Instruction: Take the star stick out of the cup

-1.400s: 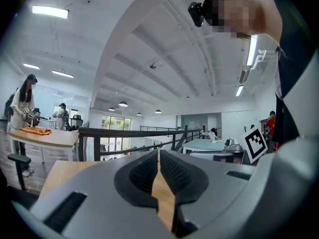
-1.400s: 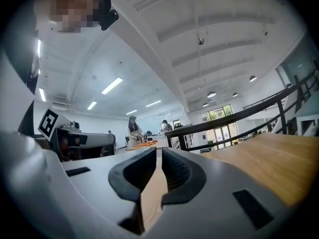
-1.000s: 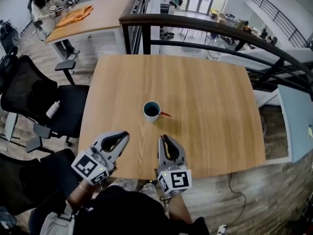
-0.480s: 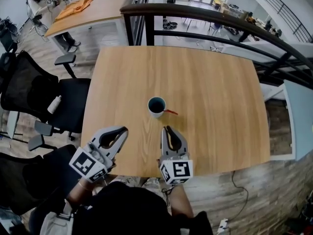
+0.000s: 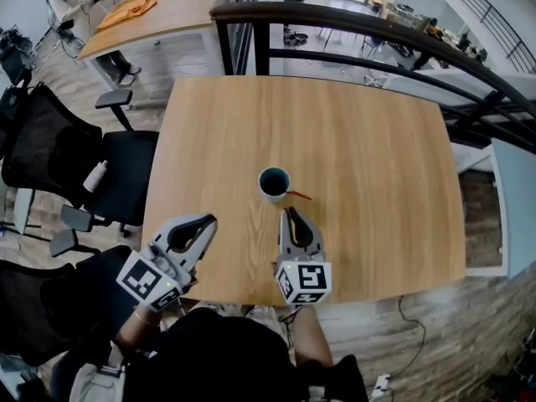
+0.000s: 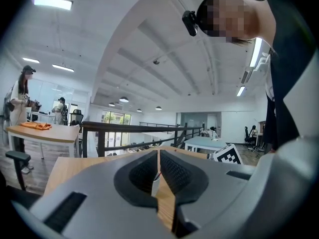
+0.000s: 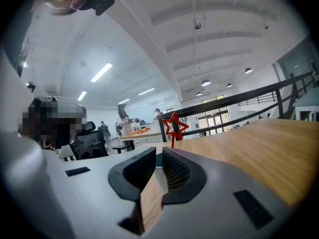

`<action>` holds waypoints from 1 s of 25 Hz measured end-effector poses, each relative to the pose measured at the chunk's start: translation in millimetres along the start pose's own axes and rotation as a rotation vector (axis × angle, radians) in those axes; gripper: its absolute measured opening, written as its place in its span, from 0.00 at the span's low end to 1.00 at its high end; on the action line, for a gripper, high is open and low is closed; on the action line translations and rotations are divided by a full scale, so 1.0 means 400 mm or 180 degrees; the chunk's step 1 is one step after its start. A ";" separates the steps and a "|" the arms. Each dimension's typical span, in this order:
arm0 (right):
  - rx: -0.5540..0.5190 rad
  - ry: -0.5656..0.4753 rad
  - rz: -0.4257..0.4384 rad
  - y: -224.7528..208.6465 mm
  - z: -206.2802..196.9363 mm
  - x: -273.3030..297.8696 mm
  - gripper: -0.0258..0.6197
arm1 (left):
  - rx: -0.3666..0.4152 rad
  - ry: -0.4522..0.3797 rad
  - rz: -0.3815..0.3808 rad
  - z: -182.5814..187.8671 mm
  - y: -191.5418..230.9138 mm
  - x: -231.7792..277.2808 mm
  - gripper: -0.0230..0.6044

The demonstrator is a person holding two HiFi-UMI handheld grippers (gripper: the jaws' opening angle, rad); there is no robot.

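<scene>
Right gripper sits over the near edge of the counter, its jaws drawn almost together with only a narrow slit between them and nothing held in it. In the right gripper view a sliver of teal shows through that slit. Left gripper is beside it at the near-left edge of the counter, apart from the right one. The left gripper view shows its ribbed pads all but meeting, with nothing held.

Just beyond the right gripper's tips stands the cup, white outside and dark teal inside, upright near the middle of the wooden counter. The star stick is in the cup. In the head view its thin red end leans out over the rim to the cup's right. In the right gripper view the red outlined star rises on its stem just above the jaws.

Off the counter's left side are black office chairs. A dark railing runs along the far edge. Beyond it, at the far left, a second wooden table carries an orange cloth.
</scene>
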State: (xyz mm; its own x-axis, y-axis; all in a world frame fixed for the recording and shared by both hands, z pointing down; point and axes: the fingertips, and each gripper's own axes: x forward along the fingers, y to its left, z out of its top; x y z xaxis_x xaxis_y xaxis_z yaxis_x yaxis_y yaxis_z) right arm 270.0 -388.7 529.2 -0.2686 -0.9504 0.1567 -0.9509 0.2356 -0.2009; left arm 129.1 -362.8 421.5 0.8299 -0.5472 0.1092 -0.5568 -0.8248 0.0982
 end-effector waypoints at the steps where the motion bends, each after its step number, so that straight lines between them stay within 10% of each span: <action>1: 0.0023 0.0000 -0.0029 -0.003 0.001 0.004 0.08 | -0.0008 -0.0002 0.0010 0.000 0.004 -0.001 0.07; 25: 0.0534 0.0022 -0.0208 -0.072 -0.032 0.068 0.16 | -0.0047 0.0037 0.0303 0.012 0.050 -0.033 0.07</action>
State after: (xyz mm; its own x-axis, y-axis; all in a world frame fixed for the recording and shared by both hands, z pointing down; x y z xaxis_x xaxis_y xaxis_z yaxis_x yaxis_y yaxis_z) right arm 288.3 -418.9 551.9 -0.2088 -0.9611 0.1811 -0.9274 0.1357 -0.3487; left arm 107.2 -372.9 417.5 0.7728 -0.6212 0.1300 -0.6336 -0.7669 0.1016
